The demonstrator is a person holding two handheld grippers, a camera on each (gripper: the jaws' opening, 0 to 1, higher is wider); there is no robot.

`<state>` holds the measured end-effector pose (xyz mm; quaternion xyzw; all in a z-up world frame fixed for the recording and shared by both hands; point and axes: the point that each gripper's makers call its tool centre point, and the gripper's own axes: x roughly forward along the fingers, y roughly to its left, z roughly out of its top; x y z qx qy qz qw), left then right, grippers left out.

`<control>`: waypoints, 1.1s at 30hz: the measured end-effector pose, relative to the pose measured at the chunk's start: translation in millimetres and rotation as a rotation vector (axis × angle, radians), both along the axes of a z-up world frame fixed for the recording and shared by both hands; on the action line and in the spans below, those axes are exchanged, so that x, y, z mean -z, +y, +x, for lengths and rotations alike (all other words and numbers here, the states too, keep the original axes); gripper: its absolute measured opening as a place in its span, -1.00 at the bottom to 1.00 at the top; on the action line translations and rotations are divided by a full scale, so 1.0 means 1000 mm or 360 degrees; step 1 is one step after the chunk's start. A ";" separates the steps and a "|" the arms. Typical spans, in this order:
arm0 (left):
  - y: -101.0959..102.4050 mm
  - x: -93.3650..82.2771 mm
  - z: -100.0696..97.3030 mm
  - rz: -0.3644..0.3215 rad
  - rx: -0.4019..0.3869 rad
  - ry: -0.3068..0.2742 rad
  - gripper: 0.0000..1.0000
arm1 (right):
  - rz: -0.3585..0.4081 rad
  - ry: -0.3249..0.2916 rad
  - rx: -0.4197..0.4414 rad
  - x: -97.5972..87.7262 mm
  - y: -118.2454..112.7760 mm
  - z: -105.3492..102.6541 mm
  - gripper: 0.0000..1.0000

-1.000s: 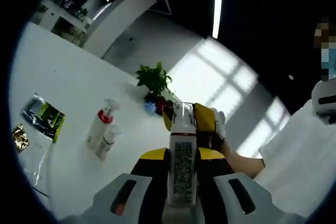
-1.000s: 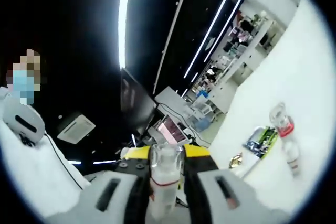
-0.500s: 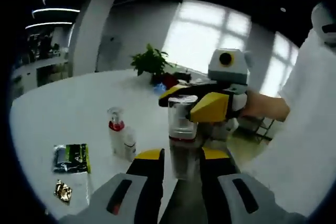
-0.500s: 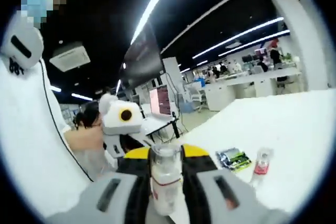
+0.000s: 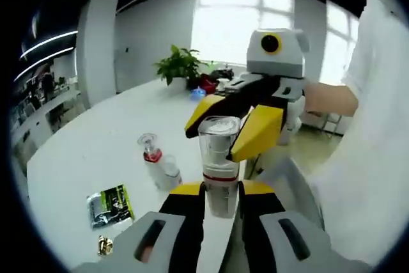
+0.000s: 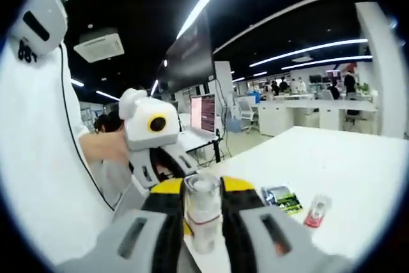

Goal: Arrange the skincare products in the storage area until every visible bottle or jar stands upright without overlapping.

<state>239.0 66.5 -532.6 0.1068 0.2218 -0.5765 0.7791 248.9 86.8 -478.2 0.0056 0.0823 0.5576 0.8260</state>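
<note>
A white pump bottle point(image 5: 220, 171) with a red band and a clear cap stands upright between my left gripper's point(image 5: 221, 191) yellow-tipped jaws, which are shut on its body. My right gripper point(image 5: 225, 126) comes in from the right, its yellow fingers point(image 5: 257, 133) closed around the cap. In the right gripper view the same bottle point(image 6: 203, 212) sits in my right gripper point(image 6: 203, 191), with the left gripper point(image 6: 160, 161) just behind it. On the white table point(image 5: 89, 145) a second red-collared bottle point(image 5: 151, 153) and a small white bottle point(image 5: 168, 172) stand close together.
A green packet point(image 5: 110, 204) and a gold wrapper point(image 5: 104, 245) lie near the table's front edge. A potted plant point(image 5: 181, 67) stands at the far end. The right gripper view shows the packet point(image 6: 281, 197), the red-collared bottle point(image 6: 316, 210) and a person's white sleeve point(image 6: 38, 158).
Both cameras have swung down and levelled out, so the table now lies flat in view. The held bottle stays in both grippers. The table bottles have not visibly moved.
</note>
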 end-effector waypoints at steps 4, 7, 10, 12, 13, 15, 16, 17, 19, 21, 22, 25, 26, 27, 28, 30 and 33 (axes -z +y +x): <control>0.000 0.009 0.002 0.0050 0.0034 -0.0015 -0.66 | -0.0052 -0.0010 -0.0001 0.008 0.000 0.000 -0.59; -0.002 0.018 0.005 0.0089 0.0048 -0.0030 -0.66 | -0.0103 -0.0019 0.0005 0.017 0.000 0.001 -0.59; -0.004 0.028 0.007 0.0118 0.0047 -0.0019 -0.66 | -0.0155 -0.0022 0.0014 0.028 0.000 0.003 -0.59; -0.005 0.037 0.009 0.0132 0.0051 -0.0011 -0.66 | -0.0197 -0.0020 0.0019 0.037 -0.001 0.005 -0.59; -0.005 0.041 0.010 0.0136 0.0055 -0.0009 -0.66 | -0.0215 -0.0020 0.0020 0.041 -0.001 0.006 -0.59; -0.005 0.051 0.011 0.0158 0.0064 -0.0003 -0.66 | -0.0243 -0.0008 0.0020 0.052 -0.002 0.008 -0.59; -0.005 0.055 0.012 0.0170 0.0063 -0.0005 -0.66 | -0.0248 -0.0004 0.0020 0.058 -0.002 0.010 -0.59; -0.005 0.059 0.013 0.0179 0.0061 -0.0004 -0.66 | -0.0252 0.0002 0.0021 0.062 -0.002 0.011 -0.59; -0.006 0.069 0.016 0.0187 0.0057 0.0007 -0.66 | -0.0277 0.0013 0.0027 0.072 -0.003 0.013 -0.59; -0.007 0.080 0.018 0.0201 0.0057 0.0017 -0.66 | -0.0305 0.0022 0.0029 0.081 -0.002 0.015 -0.59; -0.007 0.086 0.019 0.0222 0.0059 0.0013 -0.66 | -0.0334 0.0029 0.0034 0.087 -0.003 0.017 -0.59; -0.007 0.099 0.022 0.0260 0.0073 0.0012 -0.66 | -0.0391 0.0039 0.0044 0.101 -0.002 0.019 -0.59; -0.007 0.104 0.023 0.0275 0.0077 0.0023 -0.66 | -0.0403 0.0043 0.0045 0.104 -0.002 0.020 -0.59; -0.008 0.107 0.024 0.0282 0.0081 0.0024 -0.66 | -0.0419 0.0048 0.0048 0.109 -0.002 0.021 -0.59; -0.007 0.111 0.026 0.0288 0.0079 0.0029 -0.66 | -0.0431 0.0049 0.0052 0.114 -0.002 0.023 -0.59; -0.007 0.118 0.029 0.0290 0.0074 0.0050 -0.66 | -0.0440 0.0058 0.0057 0.120 -0.002 0.025 -0.59; -0.007 0.127 0.034 0.0285 0.0053 0.0075 -0.66 | -0.0451 0.0074 0.0072 0.131 -0.003 0.033 -0.59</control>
